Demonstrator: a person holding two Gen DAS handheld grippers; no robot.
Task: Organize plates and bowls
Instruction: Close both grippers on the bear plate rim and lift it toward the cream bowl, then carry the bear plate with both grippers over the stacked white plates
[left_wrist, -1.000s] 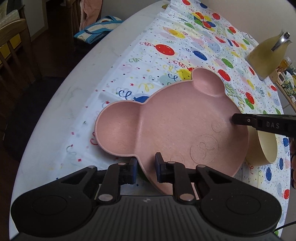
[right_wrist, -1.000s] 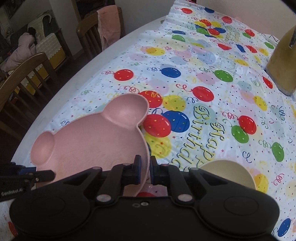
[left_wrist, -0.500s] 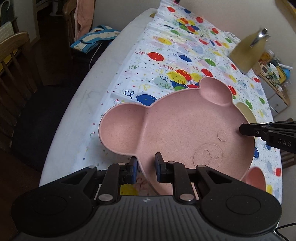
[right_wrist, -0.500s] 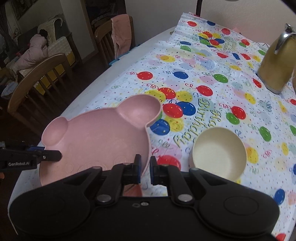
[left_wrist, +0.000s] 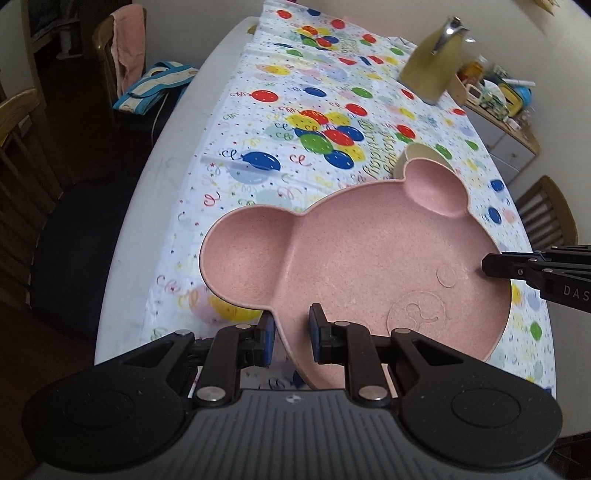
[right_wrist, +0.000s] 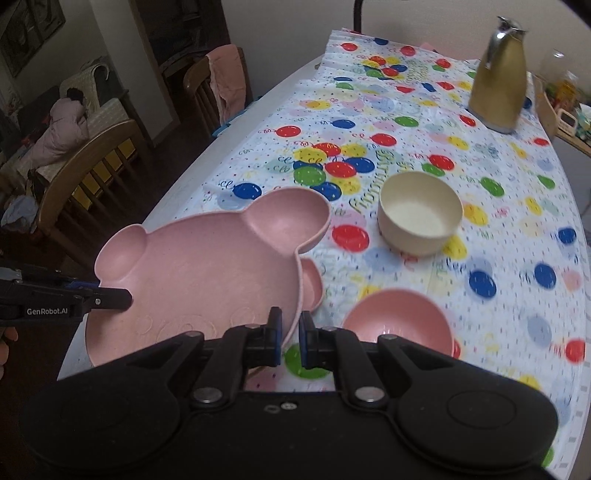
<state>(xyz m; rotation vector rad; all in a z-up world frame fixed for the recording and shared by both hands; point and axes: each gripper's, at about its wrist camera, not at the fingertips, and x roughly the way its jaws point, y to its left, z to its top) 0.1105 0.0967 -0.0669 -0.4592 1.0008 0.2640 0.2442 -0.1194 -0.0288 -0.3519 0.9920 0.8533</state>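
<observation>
Both units are gripping the pink bear-shaped plate (left_wrist: 362, 266) above the counter (left_wrist: 155, 192): left hand-held gripper (left_wrist: 291, 330) clamping its near rim, right hand-held gripper (right_wrist: 290, 334) clamping the opposite rim, with a cream bowl (right_wrist: 419, 214) and pink bowl (right_wrist: 397, 321) sitting on the balloon tablecloth (right_wrist: 517, 229) to the right.

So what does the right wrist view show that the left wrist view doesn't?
Only the right wrist view shows the pink bowl and a second pink plate beneath the lifted one. Only the left wrist view shows the striped bag on a chair. Both show the bear plate, held at its rim by each hand-held gripper, left and right, plus the cream bowl and jug.
</observation>
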